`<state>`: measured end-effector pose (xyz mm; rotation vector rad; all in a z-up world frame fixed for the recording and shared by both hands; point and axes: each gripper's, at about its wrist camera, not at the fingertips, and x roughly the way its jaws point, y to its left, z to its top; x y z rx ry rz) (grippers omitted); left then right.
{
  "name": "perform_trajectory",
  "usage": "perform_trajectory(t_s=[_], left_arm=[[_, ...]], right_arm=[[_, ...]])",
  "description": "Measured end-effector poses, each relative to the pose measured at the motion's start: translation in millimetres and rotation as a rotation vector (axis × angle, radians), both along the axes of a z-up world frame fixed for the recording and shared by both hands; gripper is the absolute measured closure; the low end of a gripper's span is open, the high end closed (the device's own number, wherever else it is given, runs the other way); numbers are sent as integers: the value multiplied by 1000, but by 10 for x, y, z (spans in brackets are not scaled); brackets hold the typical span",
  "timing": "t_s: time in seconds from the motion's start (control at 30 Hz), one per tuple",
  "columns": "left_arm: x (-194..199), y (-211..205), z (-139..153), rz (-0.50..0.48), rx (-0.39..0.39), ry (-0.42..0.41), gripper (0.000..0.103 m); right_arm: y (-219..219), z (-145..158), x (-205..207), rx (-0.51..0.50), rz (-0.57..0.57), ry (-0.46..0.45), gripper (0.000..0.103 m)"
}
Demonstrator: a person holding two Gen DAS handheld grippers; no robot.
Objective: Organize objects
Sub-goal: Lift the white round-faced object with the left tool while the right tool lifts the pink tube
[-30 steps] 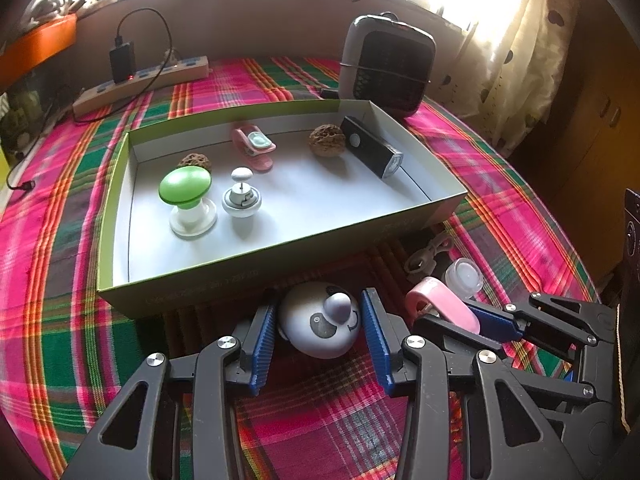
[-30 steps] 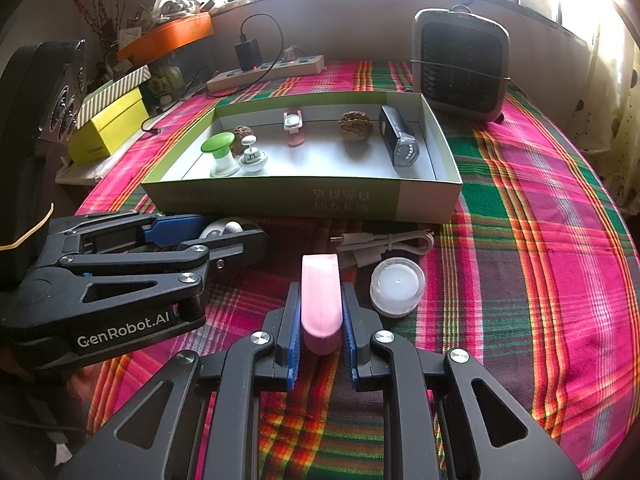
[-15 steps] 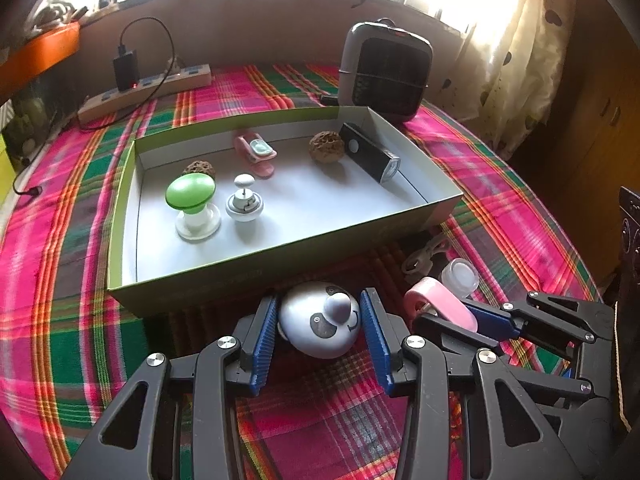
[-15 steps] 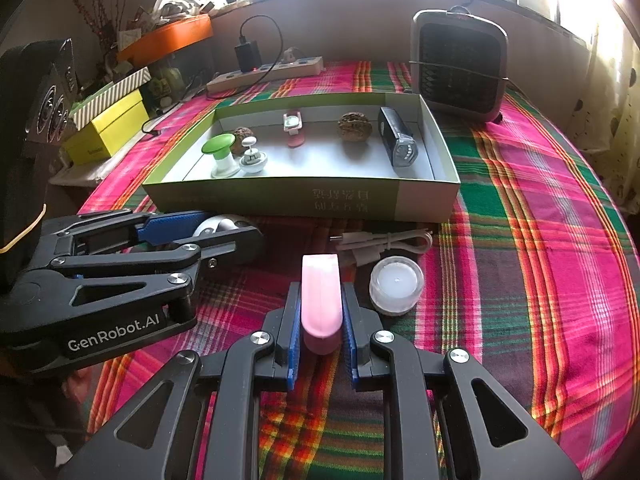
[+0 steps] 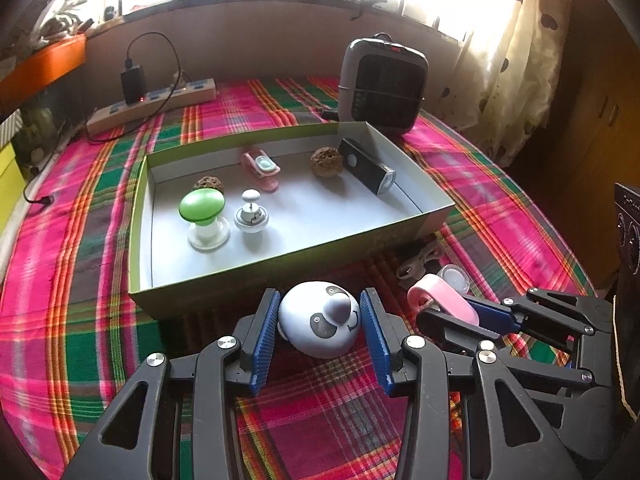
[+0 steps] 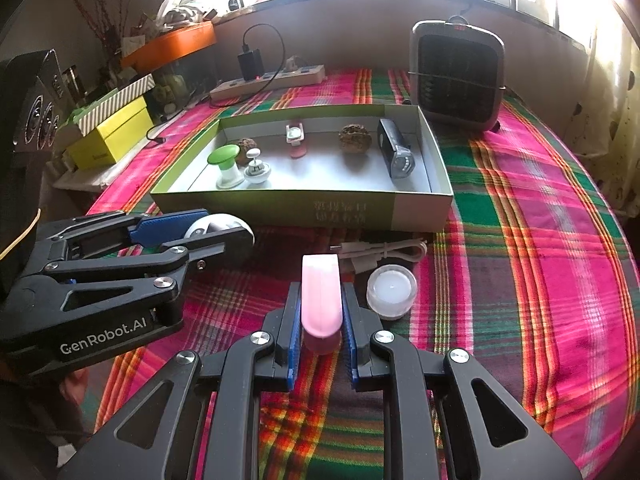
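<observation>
Clutter crowds the near side of the green box (image 6: pixel 304 208): a white cable (image 6: pixel 384 249) and small white jar (image 6: pixel 391 290) lie just before it. Left gripper (image 5: pixel 319 326) clamps the panda toy (image 5: pixel 320 320); right gripper (image 6: pixel 321 320) squeezes the pink case (image 6: pixel 321 294), whose lower end is hidden between the fingers.

Plaid-covered table (image 6: pixel 540 248) and what rests on it

A green open box (image 6: pixel 280 206) sits mid-table; behind it stand a grey fan heater (image 6: pixel 458 76) and a power strip (image 6: pixel 268 80) with a black charger plugged in. In front of the box lie a coiled white cable (image 6: pixel 384 250) and — just beside it — a small clear round jar (image 6: pixel 391 291). At the left edge, a yellow box (image 6: pixel 114 136).
</observation>
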<state>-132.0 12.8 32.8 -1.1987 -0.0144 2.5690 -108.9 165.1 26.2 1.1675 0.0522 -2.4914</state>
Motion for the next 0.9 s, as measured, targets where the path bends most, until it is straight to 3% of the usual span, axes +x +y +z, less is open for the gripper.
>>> perform_trajectory(t_s=[0.9], left_arm=[[-70, -157, 272, 32, 24, 75, 64]], right_arm=[[-2, 375, -194, -41, 7, 68, 84]])
